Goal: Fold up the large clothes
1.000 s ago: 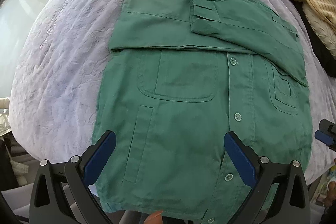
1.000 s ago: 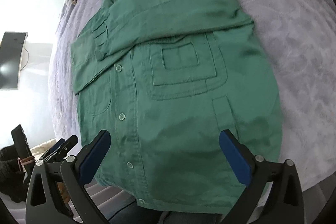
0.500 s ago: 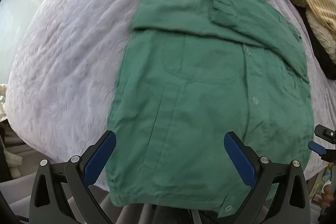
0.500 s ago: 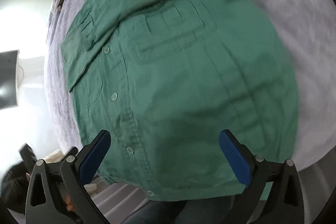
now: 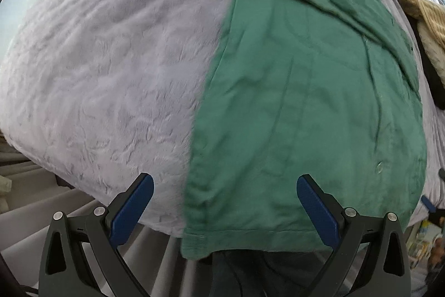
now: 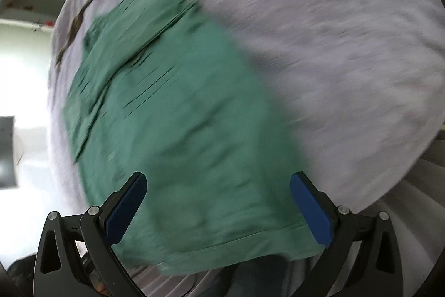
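Green cotton-like cloth, the shirt (image 5: 306,107) lies flat on the bed (image 5: 111,60), buttons up, sleeves folded across its chest, hem hanging just over the near edge. The left hand-held gripper (image 5: 225,208) hovers over the hem's left corner, jaws apart and empty; the right hand-held gripper (image 6: 218,206) hovers over the other hem corner, also apart. The shirt looks soft, light and limp, so it should be pinched at the hem corners. No writing is legible.

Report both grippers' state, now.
Left gripper: open, holding nothing, near the green shirt hem.
Right gripper: open, holding nothing.
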The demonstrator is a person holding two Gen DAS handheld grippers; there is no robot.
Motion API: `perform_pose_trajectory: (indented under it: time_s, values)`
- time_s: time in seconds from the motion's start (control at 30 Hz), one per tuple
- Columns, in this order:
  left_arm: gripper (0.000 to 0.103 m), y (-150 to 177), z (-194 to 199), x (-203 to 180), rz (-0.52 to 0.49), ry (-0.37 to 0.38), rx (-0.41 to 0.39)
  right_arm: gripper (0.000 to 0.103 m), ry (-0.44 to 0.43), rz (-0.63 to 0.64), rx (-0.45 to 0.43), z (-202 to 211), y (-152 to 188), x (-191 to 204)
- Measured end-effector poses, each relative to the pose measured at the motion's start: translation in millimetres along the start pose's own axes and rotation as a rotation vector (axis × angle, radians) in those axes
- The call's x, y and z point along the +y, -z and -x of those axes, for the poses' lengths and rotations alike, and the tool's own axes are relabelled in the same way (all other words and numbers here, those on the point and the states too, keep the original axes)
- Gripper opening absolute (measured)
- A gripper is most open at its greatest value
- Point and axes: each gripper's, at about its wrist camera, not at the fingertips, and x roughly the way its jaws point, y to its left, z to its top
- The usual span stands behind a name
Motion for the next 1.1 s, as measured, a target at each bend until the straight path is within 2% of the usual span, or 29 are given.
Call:
perform_pose_trajectory:
  time_s: [0.13, 0.3, 0.37, 0.47, 0.57, 0.6, 0.67, 0.73, 0.87, 1.0, 1.03, 1.07, 1.1]
  values:
    - [0.103, 4.5, -21.4, 11.1, -0.004, 0.055, 0.081, 0.103, 0.035, -0.027, 0.005, -12.0, 5.1, -30.7]
    - [0.103, 8.9, -30.5, 8.0, -0.024, 0.134, 0.11, 0.103, -0.056, -0.069, 0.132, -39.9, 27.2, -50.8]
    - [0.103, 10.5, -33.2, 3.8, -0.04, 0.153, 0.125, 0.103, -0.129, -0.066, 0.167, -42.4, 37.3, -46.2]
    - [0.103, 19.6, -34.7, -2.0, -0.075, 0.182, 0.139, 0.103, -0.317, -0.064, 0.191, -37.5, 48.0, -32.5]
    - [0.103, 27.7, -37.4, -7.1, -0.083, 0.216, 0.154, 0.103, -0.55, -0.12, 0.228, -37.7, 48.7, -28.2]
    - [0.103, 29.2, -37.1, -7.7, -0.086, 0.214, 0.148, 0.103, -0.562, -0.138, 0.24, -41.1, 49.0, -28.5]
    - [0.103, 28.7, -36.5, -7.8, -0.088, 0.216, 0.14, 0.103, -0.469, -0.138, 0.247, -50.4, 49.3, -30.7]
    - [0.103, 37.3, -38.0, -10.9, -0.069, 0.23, 0.135, 0.103, -0.428, -0.132, 0.251, -56.7, 53.0, -32.5]
    - [0.103, 33.2, -34.8, 11.1, -0.046, 0.267, 0.137, 0.103, -0.444, -0.112, 0.238, -56.7, 59.6, -25.0]
    - [0.103, 32.5, -34.8, 20.7, -0.059, 0.264, 0.131, 0.101, -0.46, -0.082, 0.238, -55.9, 62.7, -18.4]
    - [0.103, 33.8, -35.6, 18.8, -0.065, 0.256, 0.13, 0.099, -0.445, -0.088, 0.235, -56.4, 63.2, -19.7]
    - [0.103, 35.5, -35.8, 15.4, -0.076, 0.244, 0.129, 0.089, -0.425, -0.099, 0.234, -56.9, 63.6, -22.0]
    - [0.103, 36.9, -35.2, 14.6, -0.085, 0.233, 0.126, 0.054, -0.389, -0.11, 0.236, -57.8, 63.1, -21.9]
